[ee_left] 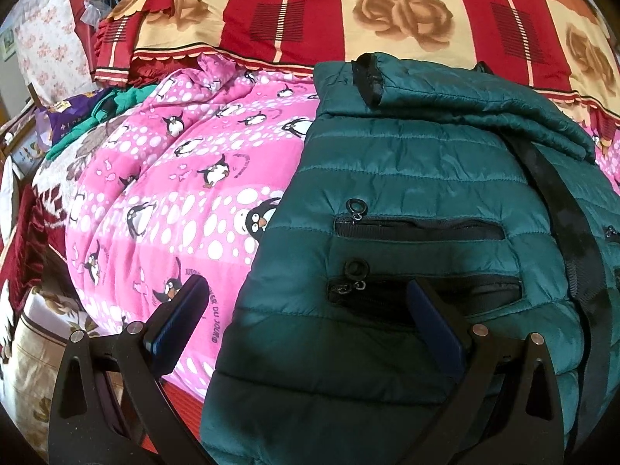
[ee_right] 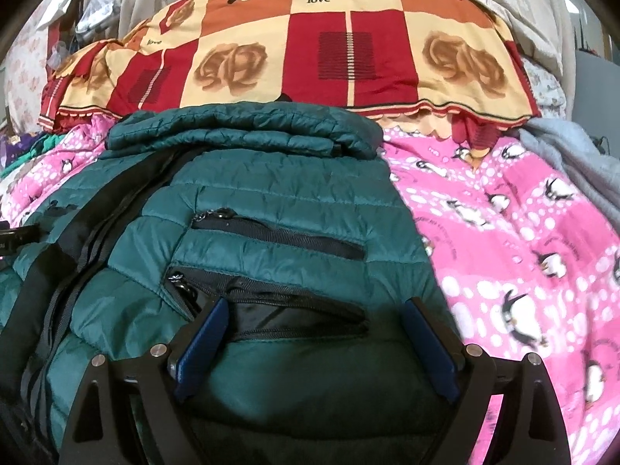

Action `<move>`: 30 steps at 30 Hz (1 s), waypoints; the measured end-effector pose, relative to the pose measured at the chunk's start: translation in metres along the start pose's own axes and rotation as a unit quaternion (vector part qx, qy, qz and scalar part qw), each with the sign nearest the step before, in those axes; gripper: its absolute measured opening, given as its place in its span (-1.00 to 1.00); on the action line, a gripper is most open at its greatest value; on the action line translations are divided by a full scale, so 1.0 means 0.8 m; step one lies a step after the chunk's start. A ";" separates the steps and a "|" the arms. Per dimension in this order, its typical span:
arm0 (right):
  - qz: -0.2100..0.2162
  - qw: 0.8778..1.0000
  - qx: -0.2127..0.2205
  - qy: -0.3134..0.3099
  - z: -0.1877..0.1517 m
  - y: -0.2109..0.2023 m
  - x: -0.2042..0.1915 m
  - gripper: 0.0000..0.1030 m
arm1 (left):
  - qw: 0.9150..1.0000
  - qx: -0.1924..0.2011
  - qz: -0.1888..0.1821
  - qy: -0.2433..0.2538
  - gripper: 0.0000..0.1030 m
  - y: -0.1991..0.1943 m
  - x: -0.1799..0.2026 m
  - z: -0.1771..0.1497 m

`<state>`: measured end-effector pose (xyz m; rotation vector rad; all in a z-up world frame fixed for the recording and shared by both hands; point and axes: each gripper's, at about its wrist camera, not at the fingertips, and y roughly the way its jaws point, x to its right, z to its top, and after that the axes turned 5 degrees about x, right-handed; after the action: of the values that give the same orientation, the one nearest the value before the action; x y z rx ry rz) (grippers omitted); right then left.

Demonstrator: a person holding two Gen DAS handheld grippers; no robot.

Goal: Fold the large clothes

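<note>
Green puffer jacket [ee_left: 407, 178] is laid on pink penguin blanket [ee_left: 162, 178], sleeves folded across top. Left gripper [ee_left: 306, 290] and right gripper [ee_right: 314, 310] are held w/ fingers spread, nothing grasped. Jacket's near hem is cut off by frame; lower pocket interior is too dark to read.

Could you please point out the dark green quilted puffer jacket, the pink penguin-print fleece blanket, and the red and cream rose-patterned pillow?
Dark green quilted puffer jacket [ee_left: 407, 178]: left wrist view, quilted panel above its pockets.
Pink penguin-print fleece blanket [ee_left: 186, 193]: left wrist view, open middle.
Red and cream rose-patterned pillow [ee_right: 345, 50]: right wrist view, central red square.
</note>
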<state>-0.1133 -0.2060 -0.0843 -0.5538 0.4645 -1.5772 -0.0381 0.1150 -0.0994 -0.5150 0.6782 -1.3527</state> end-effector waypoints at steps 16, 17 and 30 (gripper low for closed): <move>0.069 0.992 -0.037 0.097 -0.061 -0.044 0.096 0.73 | 0.991 -0.038 -0.097 -0.083 0.98 0.009 -0.044 -0.001; 0.078 0.992 -0.036 0.097 -0.064 -0.048 0.097 0.73 | 0.990 -0.039 -0.105 -0.084 0.98 0.007 -0.050 -0.003; 0.196 0.964 -0.029 0.177 -0.072 -0.051 0.106 0.73 | 0.961 -0.020 -0.256 -0.097 0.98 -0.010 -0.142 -0.059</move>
<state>-0.1846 -0.2887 -0.0996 -0.1999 0.8390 -1.2818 -0.0858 0.2280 -0.1109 -0.8855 0.4217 -1.7442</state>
